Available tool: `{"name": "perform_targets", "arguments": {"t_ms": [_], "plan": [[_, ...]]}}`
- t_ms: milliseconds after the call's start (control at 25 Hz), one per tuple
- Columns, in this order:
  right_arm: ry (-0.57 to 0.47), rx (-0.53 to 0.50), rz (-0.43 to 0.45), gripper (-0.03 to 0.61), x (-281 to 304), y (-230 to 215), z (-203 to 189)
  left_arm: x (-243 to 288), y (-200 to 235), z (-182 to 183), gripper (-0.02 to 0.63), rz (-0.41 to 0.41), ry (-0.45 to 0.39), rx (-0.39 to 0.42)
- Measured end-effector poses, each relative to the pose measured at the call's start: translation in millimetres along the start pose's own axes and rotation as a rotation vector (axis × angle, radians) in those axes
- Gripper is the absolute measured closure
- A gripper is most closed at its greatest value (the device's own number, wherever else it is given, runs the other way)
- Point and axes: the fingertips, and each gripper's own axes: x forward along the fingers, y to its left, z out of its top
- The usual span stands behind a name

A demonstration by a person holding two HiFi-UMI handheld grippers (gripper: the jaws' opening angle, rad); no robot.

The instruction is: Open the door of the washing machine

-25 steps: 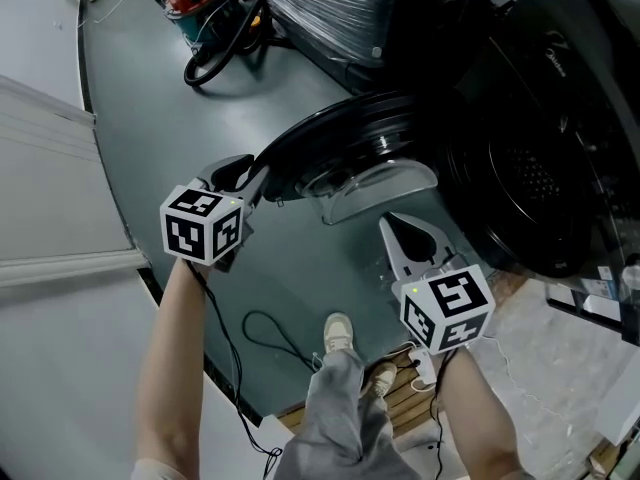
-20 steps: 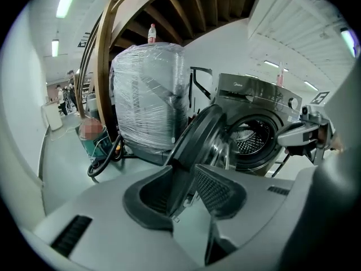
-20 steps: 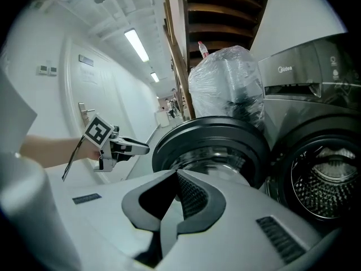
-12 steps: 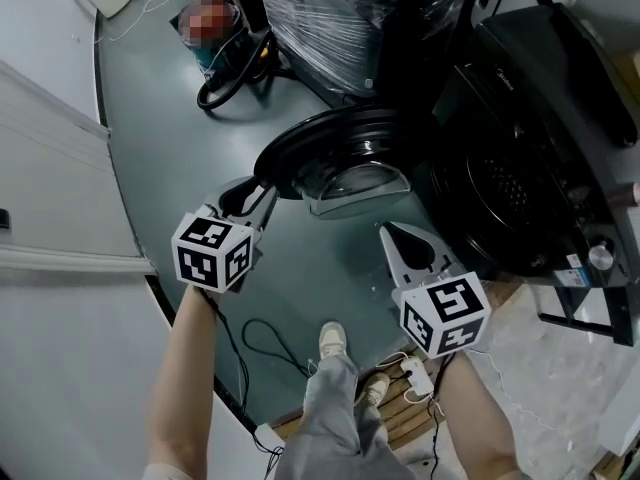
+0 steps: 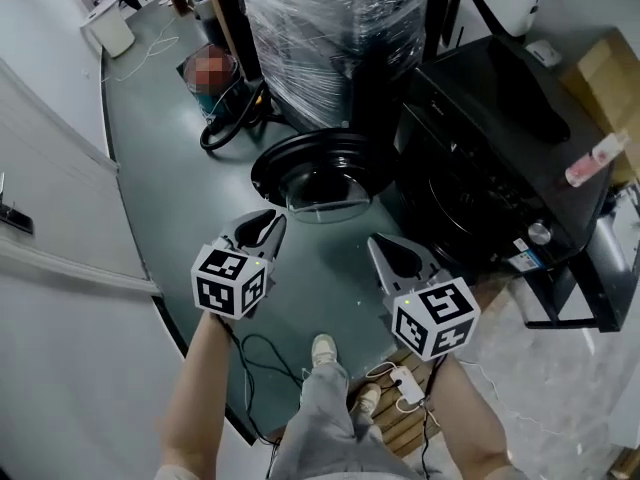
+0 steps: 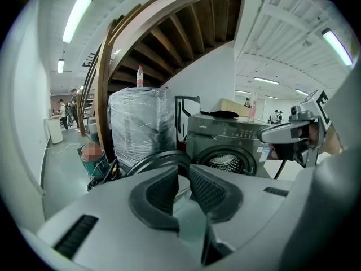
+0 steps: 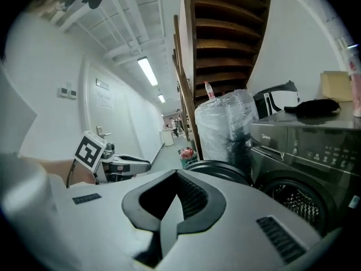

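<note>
door (image 5: 318,173) hangs wide open beside washing machine (image 5: 480,148) drum; stiff, hinged, likely weighty, take it by rim; left gripper (image 5: 264,220) fingers closing, nothing between; right gripper (image 5: 380,245) fingers together, empty

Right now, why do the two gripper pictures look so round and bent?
Left gripper view: wide-angle lens bows straight lines, corners go black, ceiling light glares. Right gripper view: same bending. Head view: less bent, though the washing machine looks dark.
</note>
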Motion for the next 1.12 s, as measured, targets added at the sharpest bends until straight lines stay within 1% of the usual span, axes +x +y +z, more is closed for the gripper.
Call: {"name": "perform_targets", "arguments": {"t_ms": [160,280,440,760,1000,1120], "plan": [[-0.040,-0.033,-0.002,0.551,-48,18,26,-36,-40,34,0.548,-0.010,-0.052,0.016],[-0.083,-0.065,-0.012,0.551,-86,28,45,-66,-65,61,0.548,-0.001,-0.114,0.037],[-0.123,-0.104,-0.018,0.551,-138,43,65,-109,-100,84,0.548,0.011,-0.184,0.051],[-0.207,-0.159,0.011,0.551,-232,84,101,-178,-177,107,0.548,-0.010,-0.265,0.089],[-0.238,-0.192,0.030,0.551,-288,106,105,-218,-229,123,0.548,-0.033,-0.329,0.114],[-0.248,-0.207,0.029,0.551,-310,113,104,-233,-253,127,0.548,-0.053,-0.346,0.134]]}}
